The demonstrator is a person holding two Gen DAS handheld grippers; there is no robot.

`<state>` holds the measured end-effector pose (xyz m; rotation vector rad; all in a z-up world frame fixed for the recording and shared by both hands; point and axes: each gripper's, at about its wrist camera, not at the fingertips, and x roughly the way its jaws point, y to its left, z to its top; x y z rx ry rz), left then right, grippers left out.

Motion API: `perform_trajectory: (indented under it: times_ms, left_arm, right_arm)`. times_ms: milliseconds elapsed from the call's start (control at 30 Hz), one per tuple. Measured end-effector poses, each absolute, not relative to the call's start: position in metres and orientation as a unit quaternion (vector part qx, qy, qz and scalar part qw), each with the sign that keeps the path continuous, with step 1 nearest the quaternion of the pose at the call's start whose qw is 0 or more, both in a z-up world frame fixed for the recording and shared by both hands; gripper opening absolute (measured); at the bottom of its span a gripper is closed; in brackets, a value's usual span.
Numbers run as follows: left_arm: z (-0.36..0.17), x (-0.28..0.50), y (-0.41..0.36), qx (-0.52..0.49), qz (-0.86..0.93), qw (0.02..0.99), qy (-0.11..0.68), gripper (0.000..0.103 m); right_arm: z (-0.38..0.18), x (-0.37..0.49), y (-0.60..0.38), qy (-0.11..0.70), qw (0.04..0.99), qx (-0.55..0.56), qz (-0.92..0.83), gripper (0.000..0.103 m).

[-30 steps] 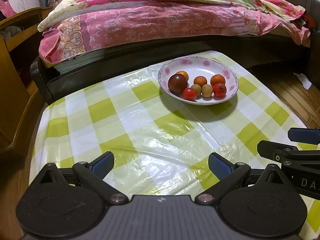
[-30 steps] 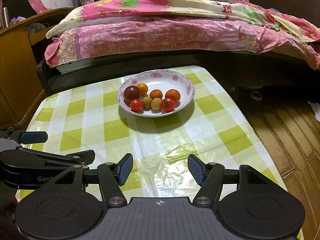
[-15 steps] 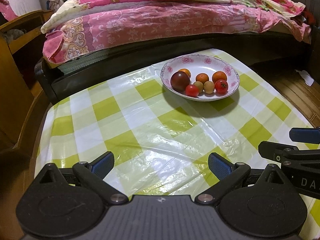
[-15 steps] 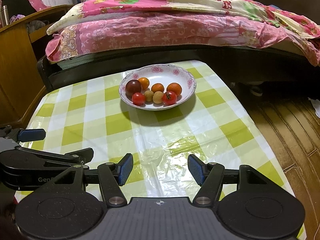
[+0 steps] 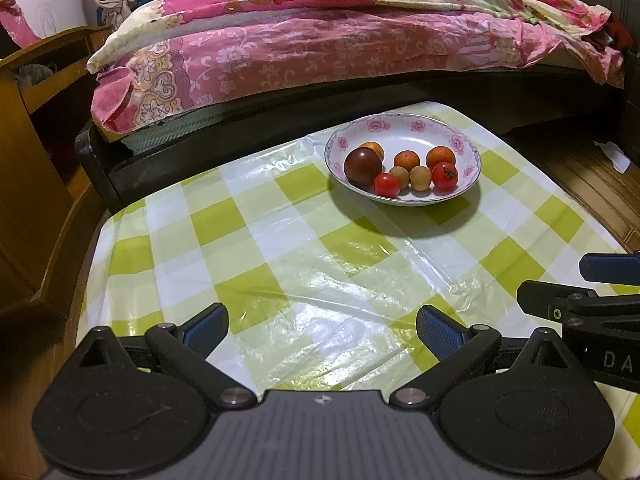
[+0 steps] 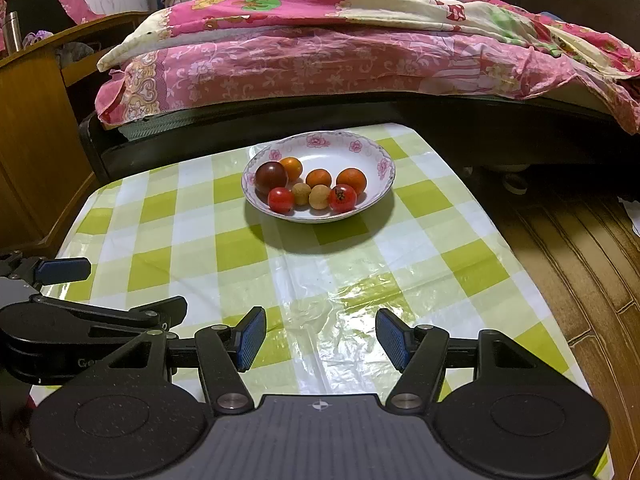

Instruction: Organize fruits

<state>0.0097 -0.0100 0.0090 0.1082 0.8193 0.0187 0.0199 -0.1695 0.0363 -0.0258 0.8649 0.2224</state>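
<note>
A white floral bowl (image 5: 460, 140) (image 6: 380, 160) stands at the far end of the checked table. It holds several fruits: a dark plum (image 5: 363, 166) (image 6: 271, 177), red tomatoes (image 5: 444, 175) (image 6: 342, 198), small oranges (image 5: 440, 157) (image 6: 351, 180) and two tan round fruits (image 5: 421, 178) (image 6: 319, 196). My left gripper (image 5: 322, 330) is open and empty over the table's near edge. My right gripper (image 6: 322, 338) is open and empty, also near the front edge, far from the bowl.
A green-and-white checked plastic cloth (image 5: 280, 264) (image 6: 420, 264) covers the table. A bed with a pink quilt (image 5: 340, 48) (image 6: 340, 52) lies just behind it. Wooden furniture (image 6: 36, 128) stands on the left, wooden floor (image 6: 580, 248) on the right.
Both grippers have drawn back from the bowl, which looks smaller and farther. Both stay open and empty.
</note>
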Motion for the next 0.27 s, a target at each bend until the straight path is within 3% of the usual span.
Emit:
perform_trajectory:
  times_ms: [267]
  left_arm:
    - [0.0097, 0.0092, -0.0106, 0.054, 0.011, 0.917, 0.396, 0.103]
  right_arm:
    - [0.0357, 0.0212, -0.1707, 0.419, 0.901, -0.011, 0.107, 0.059]
